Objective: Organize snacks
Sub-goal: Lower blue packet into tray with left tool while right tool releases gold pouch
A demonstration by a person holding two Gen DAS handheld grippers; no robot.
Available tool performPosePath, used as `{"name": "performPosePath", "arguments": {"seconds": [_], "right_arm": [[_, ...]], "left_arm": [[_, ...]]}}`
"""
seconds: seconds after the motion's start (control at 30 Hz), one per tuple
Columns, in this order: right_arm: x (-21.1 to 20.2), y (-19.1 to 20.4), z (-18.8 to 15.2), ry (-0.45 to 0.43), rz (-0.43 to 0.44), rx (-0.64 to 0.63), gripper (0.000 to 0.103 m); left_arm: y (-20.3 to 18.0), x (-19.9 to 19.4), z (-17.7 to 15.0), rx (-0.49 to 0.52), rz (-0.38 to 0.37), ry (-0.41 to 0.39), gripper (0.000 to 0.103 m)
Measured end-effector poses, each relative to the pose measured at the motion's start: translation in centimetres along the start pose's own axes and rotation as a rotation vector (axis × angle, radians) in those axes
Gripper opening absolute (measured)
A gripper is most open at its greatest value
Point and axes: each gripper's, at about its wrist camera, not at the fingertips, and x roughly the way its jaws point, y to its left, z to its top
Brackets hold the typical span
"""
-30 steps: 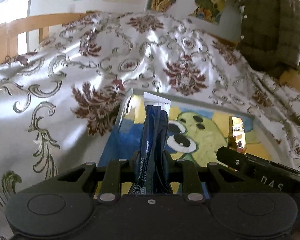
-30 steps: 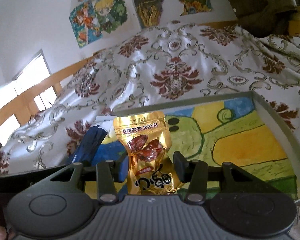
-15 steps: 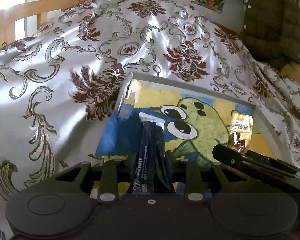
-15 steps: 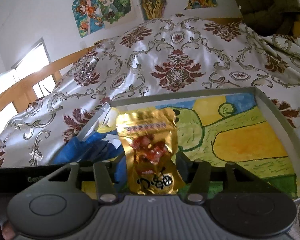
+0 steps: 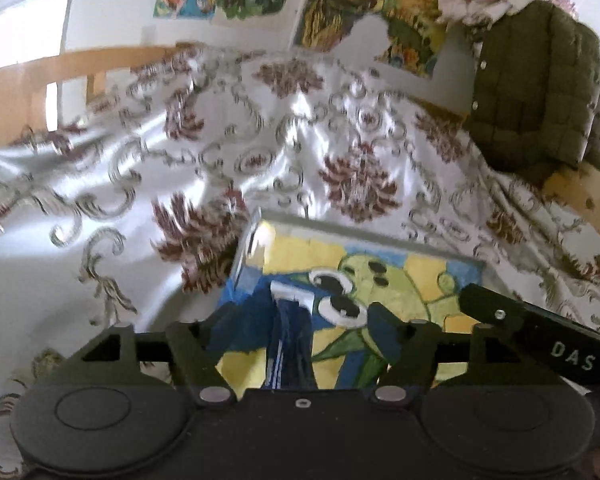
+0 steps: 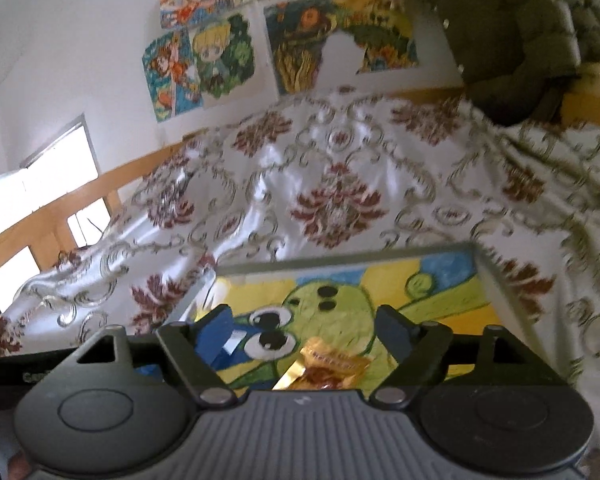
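Note:
A grey-rimmed tray (image 5: pixel 360 236) with a green frog picture lies on the bed. A dark blue snack packet (image 5: pixel 292 344) with a white end rests on the tray's left part. It lies between the fingers of my left gripper (image 5: pixel 302 320), whose jaws are opening, and the pads stand clear of it. In the right wrist view a gold snack packet (image 6: pixel 324 368) lies on the tray (image 6: pixel 340 266) below my right gripper (image 6: pixel 304 324). Those jaws are opening too and touch nothing. The blue packet's white end (image 6: pixel 234 338) shows just left of the gold one.
A shiny white bedspread (image 5: pixel 300 140) with maroon flowers surrounds the tray. An olive quilted jacket (image 5: pixel 536 88) hangs over the wooden bed frame (image 5: pixel 584 196) at the right. Posters (image 6: pixel 204 64) cover the wall behind. The right gripper's body (image 5: pixel 540 340) crosses the left view's lower right.
Both grippers have opened wide and let go of their packets. The blue and gold packets now lie on the tray, and both grippers have lifted a little.

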Motion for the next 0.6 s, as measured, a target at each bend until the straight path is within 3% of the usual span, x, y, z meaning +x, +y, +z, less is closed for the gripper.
{"name": "performPosePath", "arguments": {"seconds": [0.23,0.3,0.6], "right_arm": [[-4.2,-0.5,1.4,-0.089,-0.056,-0.026,0.103],[-5.3,-0.5,1.7,-0.106,-0.068,-0.048,0.103],[-10.1,-0.1,1.0,-0.142,-0.098,-0.091,0.103]], "left_arm": [[-0.6,-4.6,0.6,0.013,0.045,-0.109,0.096],[-0.8,-5.9,0.7,0.019,0.049,-0.141,0.101],[-1.9,-11.4,0.0,0.044,0.084,-0.263,0.102]]}}
